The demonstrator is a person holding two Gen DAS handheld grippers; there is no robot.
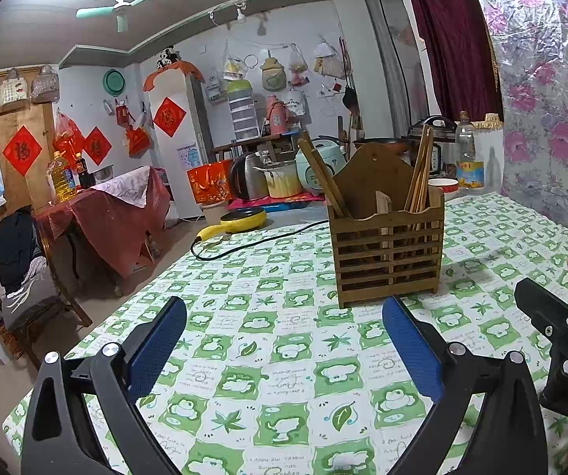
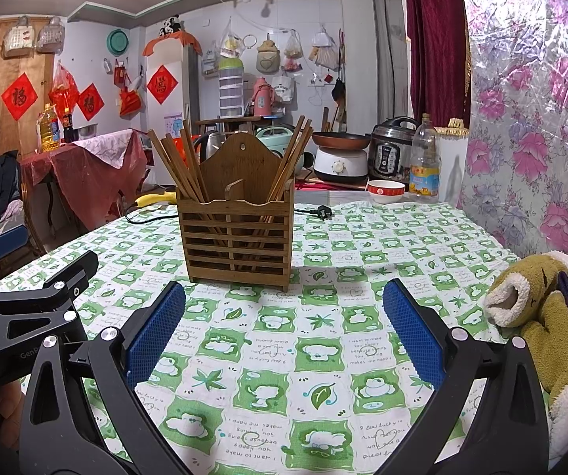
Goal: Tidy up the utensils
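A slatted wooden utensil holder [image 1: 387, 249] [image 2: 238, 237] stands upright on the green-checked tablecloth [image 1: 284, 340] [image 2: 323, 336]. Wooden chopsticks [image 1: 325, 180] [image 2: 177, 166] lean out of its left compartment and more chopsticks [image 1: 420, 172] [image 2: 292, 154] out of its right one. My left gripper [image 1: 284, 316] is open just short of the holder, with nothing between its blue pads. My right gripper [image 2: 284, 304] is also open and empty in front of the holder. Each gripper's black frame shows at the edge of the other's view.
A plush toy [image 2: 537, 316] lies at the table's right edge. A black power cord [image 1: 252, 241] and a yellow pan [image 1: 240, 219] sit at the far left. A red-white bowl [image 2: 386, 191], an oil bottle [image 2: 425, 162] and cookers stand behind. A chair [image 1: 18, 277] is left of the table.
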